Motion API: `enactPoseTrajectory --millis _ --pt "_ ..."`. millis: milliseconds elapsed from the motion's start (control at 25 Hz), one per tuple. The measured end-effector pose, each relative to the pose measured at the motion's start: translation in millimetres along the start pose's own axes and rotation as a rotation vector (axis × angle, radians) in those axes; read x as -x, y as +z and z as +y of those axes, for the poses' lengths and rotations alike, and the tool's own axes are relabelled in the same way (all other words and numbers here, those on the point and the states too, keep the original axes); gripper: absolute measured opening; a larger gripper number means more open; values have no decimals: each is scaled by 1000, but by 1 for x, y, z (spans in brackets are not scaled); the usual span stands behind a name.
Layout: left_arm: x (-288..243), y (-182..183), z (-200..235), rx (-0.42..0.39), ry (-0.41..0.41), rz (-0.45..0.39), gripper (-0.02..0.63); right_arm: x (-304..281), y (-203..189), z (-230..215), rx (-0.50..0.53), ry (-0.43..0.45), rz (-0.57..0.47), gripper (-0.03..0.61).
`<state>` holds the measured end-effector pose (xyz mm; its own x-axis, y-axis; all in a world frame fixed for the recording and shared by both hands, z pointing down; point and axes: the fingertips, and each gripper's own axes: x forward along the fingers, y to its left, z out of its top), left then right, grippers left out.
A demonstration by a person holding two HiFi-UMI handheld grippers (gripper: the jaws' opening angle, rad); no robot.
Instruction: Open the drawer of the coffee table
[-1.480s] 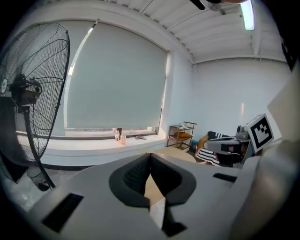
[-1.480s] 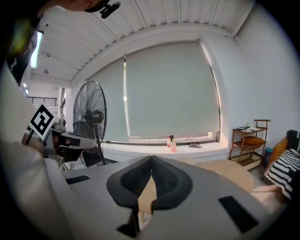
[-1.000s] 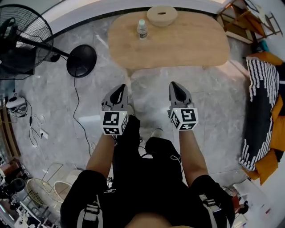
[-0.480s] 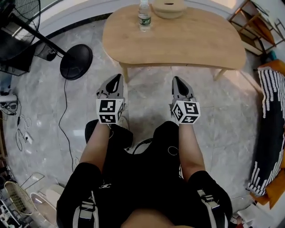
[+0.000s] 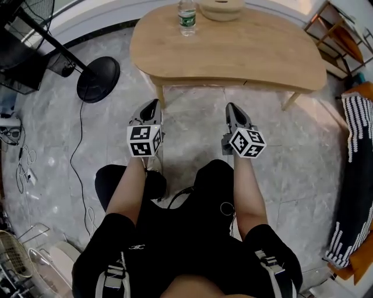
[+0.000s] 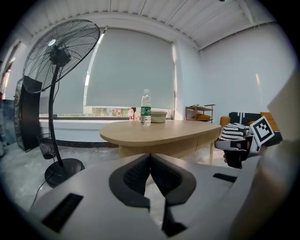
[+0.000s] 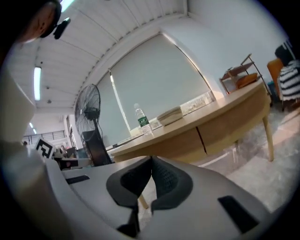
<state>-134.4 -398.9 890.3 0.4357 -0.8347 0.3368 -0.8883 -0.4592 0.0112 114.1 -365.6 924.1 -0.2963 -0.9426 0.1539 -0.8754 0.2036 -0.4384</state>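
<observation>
Left gripper first: its two dark pads are pressed tip to tip, nothing between them, and its own view confirms it, closed on empty air. Same story on the right gripper, jaws fully together and carrying nothing. Both are held out side by side, marker cubes toward the person, tips pointing away at the coffee table and clear of it, with grey marble floor below them. The table sits just beyond, a pale wood top with rounded ends on slim angled legs. Under the top runs a plain wooden apron, and in the right gripper view a dark upright seam cuts it, marking off the drawer, whose front lies flush with the apron, shut, with no handle that I can make out. On the far edge of the top stand a clear water bottle with a green label and, to its right, a round beige object. Off to the left stands a black pedestal fan, and at the far right lies a striped cushion.
</observation>
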Motion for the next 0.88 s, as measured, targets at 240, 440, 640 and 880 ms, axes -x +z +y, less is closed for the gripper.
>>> enactPoseTrajectory --millis 240,440,640,880 --pt "-31 -9 -3 73 -93 -40 187 -11 -9 -39 -309 130 -98 114" --pt "-57 -13 20 64 -170 -31 266 -31 -19 -71 -512 215 -179 311" --pt "-92 -26 57 64 -179 18 273 -65 -46 -98 -532 196 -175 373" --pt "-127 -36 74 -15 -218 37 276 -104 -58 -128 -613 188 -211 382"
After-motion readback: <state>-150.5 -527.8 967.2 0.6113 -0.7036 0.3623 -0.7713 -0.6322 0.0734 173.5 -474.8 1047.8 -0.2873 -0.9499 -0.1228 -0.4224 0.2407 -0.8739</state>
